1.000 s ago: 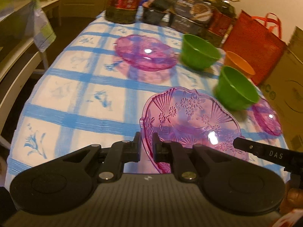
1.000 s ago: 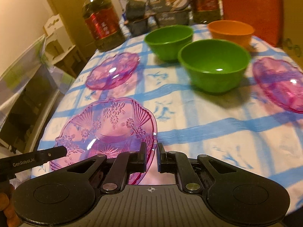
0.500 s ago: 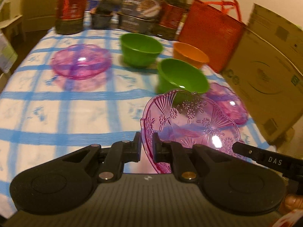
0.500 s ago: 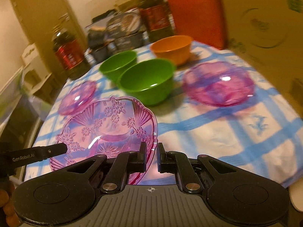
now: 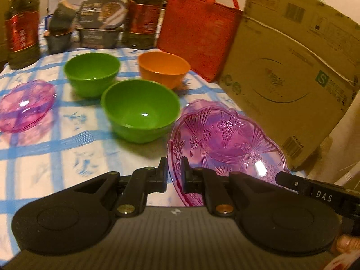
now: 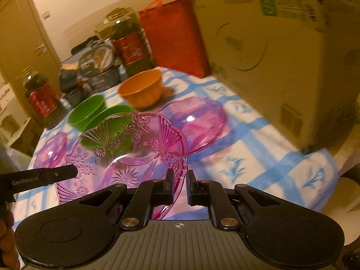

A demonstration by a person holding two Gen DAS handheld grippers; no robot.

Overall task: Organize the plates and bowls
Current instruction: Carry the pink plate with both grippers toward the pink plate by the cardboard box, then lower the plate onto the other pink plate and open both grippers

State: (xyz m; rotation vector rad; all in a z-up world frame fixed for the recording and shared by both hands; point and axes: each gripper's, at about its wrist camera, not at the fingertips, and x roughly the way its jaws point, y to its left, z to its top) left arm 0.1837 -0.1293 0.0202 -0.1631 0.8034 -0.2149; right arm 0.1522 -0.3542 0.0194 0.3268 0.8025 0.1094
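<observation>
Both the left gripper (image 5: pixel 174 172) and right gripper (image 6: pixel 180 185) pinch opposite rims of the patterned pink plate (image 5: pixel 227 139) (fingers nearly closed), lifted above the desk (image 5: pixel 56 148).

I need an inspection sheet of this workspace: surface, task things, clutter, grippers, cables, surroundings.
Surface: table under a white cloth with blue checks.
Job's things: patterned pink plate held up by both grippers; two more pink plates, two green bowls, orange bowl on the cloth.
Clutter: bottles, tins, red bag, cardboard box.
Grippers: left gripper and right gripper shut on the plate's rim.
Cables: nothing seen.
Surroundings: door, pale wall.
</observation>
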